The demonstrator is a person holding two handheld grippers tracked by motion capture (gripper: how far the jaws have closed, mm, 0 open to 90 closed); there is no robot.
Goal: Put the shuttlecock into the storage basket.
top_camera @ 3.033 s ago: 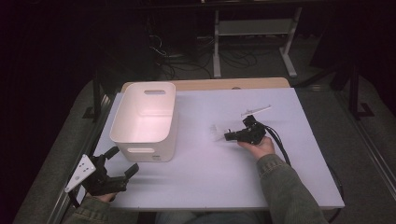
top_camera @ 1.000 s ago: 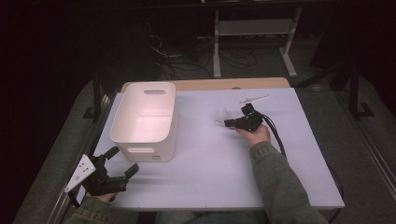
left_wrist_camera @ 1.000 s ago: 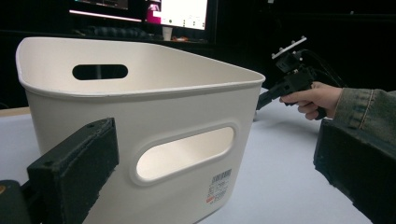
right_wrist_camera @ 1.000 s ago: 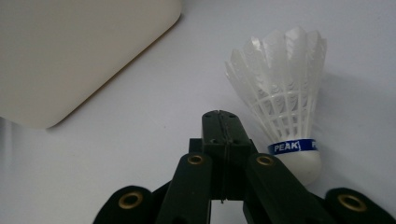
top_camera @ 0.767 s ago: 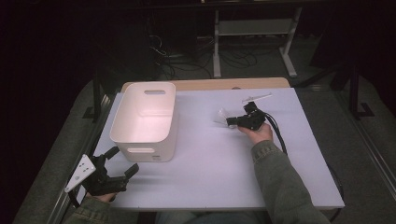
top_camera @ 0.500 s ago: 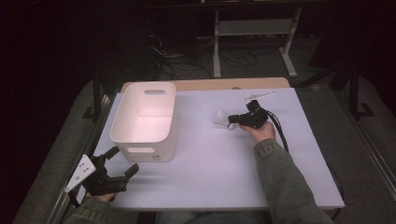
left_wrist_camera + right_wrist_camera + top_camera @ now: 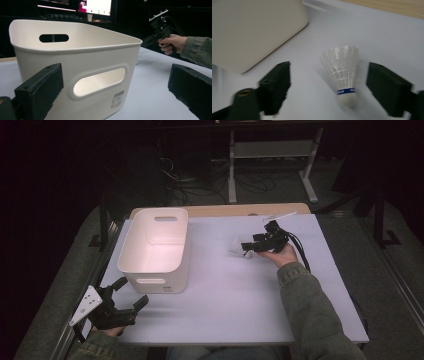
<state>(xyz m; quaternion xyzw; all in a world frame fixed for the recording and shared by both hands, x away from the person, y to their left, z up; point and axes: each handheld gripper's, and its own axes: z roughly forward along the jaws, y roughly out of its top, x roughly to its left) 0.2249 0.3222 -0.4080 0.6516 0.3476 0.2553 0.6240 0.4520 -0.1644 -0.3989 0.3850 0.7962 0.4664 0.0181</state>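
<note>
A white feather shuttlecock (image 7: 343, 72) with a blue band lies on the white table (image 7: 225, 295), its cork end toward my right gripper's camera. My right gripper (image 7: 328, 85) is open, one jaw on each side of the shuttlecock and neither touching it. In the high view the shuttlecock (image 7: 235, 245) lies just left of the right gripper (image 7: 246, 248), right of centre. My left gripper (image 7: 131, 291) is open and holds nothing at the table's front left corner. It points at the near wall of the white bin (image 7: 75, 65).
The white plastic bin (image 7: 155, 247) with handle slots stands left of centre, and its corner (image 7: 249, 30) lies close to the shuttlecock. A wooden strip (image 7: 225, 210) runs along the far edge. Cables trail from the right gripper toward the table's right side.
My right gripper has moved away from the person toward the far side, and its open jaws now flank the shuttlecock. The left gripper has not moved.
</note>
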